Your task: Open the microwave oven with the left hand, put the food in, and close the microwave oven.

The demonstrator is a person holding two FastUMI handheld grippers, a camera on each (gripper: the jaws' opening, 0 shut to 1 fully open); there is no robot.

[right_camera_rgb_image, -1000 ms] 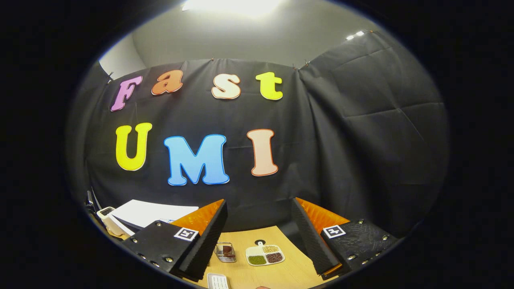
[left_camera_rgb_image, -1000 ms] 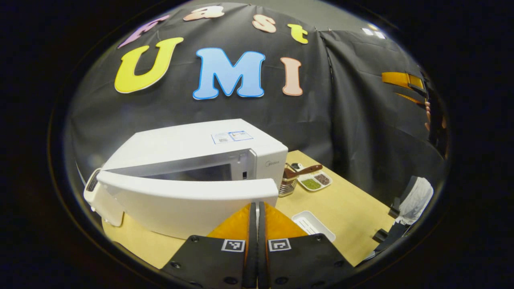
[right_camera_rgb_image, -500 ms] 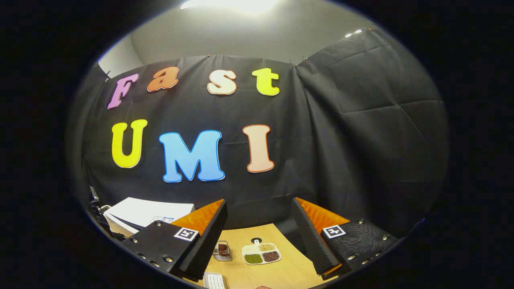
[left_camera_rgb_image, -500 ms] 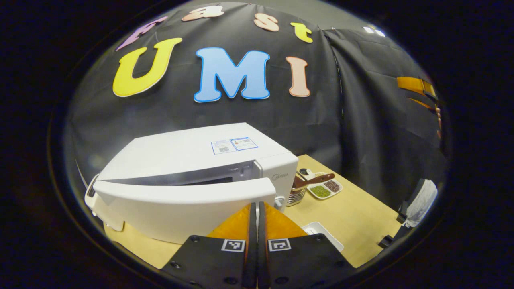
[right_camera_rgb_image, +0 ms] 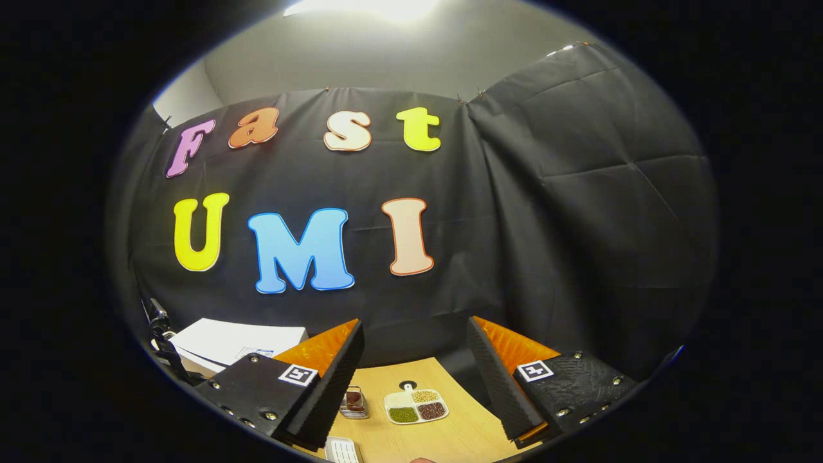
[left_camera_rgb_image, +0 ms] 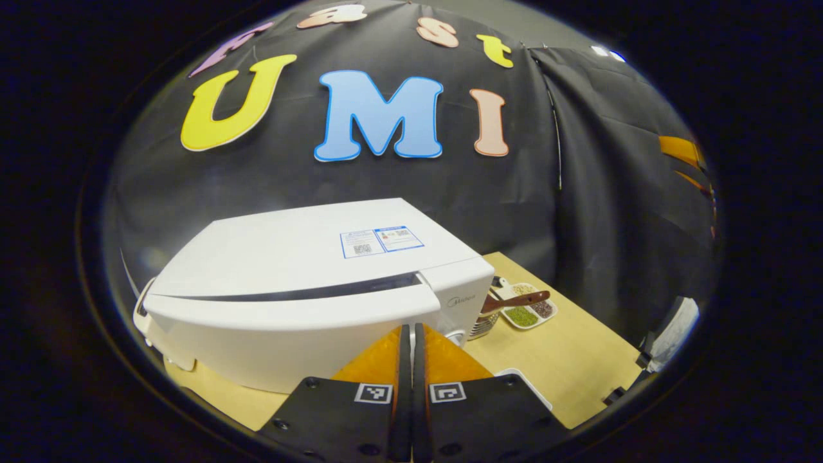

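Wooden table (left_camera_rgb_image: 566, 360), microwave (left_camera_rgb_image: 308, 283) centre-left of frame with door (left_camera_rgb_image: 283, 321) nearly flush; our left gripper (left_camera_rgb_image: 407, 341) pinched empty against it, right gripper (right_camera_rgb_image: 415, 360) wide, empty; we risk tips slipping, door unlatched.

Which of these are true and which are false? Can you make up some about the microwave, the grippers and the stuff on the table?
1. The microwave oven door is wide open. False: only a thin dark gap shows along the door's top edge.
2. The left gripper is shut, right at the door. True.
3. The right gripper is holding food. False: it is open with nothing between its fingers.
4. A divided dish with green and brown fillings sits on the table. True.
5. The microwave is black. False: it is white.
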